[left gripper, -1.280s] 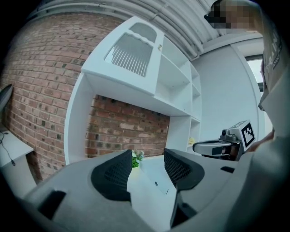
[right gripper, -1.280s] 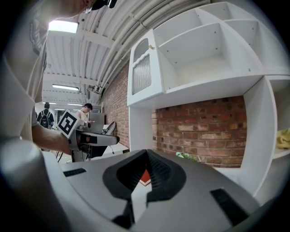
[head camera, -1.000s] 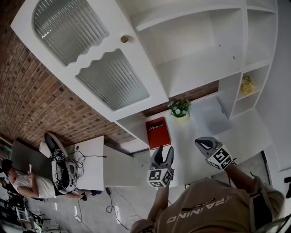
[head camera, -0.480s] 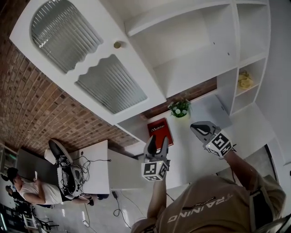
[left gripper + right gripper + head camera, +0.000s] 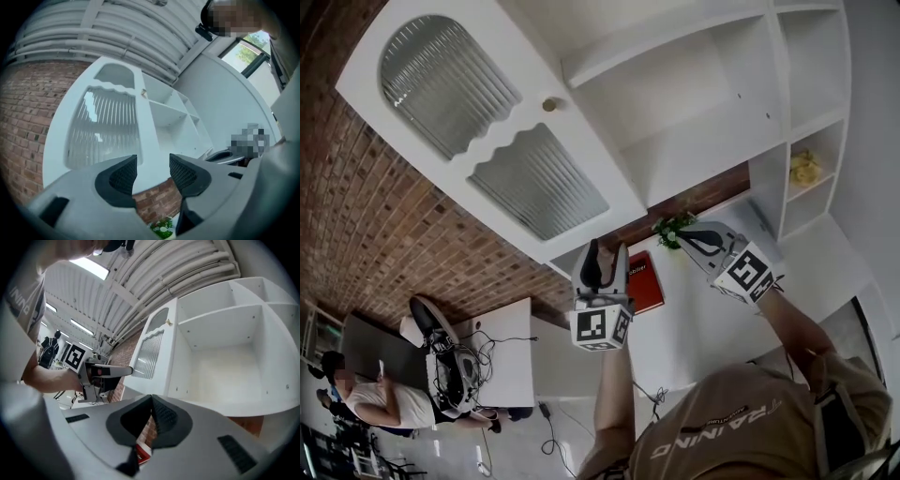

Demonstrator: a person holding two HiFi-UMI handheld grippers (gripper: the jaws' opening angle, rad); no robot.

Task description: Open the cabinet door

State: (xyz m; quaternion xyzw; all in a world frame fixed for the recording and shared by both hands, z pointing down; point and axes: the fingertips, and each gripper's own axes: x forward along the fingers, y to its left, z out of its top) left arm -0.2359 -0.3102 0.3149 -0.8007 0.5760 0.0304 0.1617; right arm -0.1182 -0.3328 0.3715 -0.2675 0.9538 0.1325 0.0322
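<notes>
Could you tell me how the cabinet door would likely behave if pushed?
The door looks a rigid white panel, so it should swing whole rather than flex. Its ribbed panes may be fragile; push the frame. The small round knob could slip.

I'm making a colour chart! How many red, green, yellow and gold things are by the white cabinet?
Red flat book: 1
Green leafy potted plant: 1
Yellow object on the right shelf: 1
Round gold door knob: 1
Total: 4
</notes>
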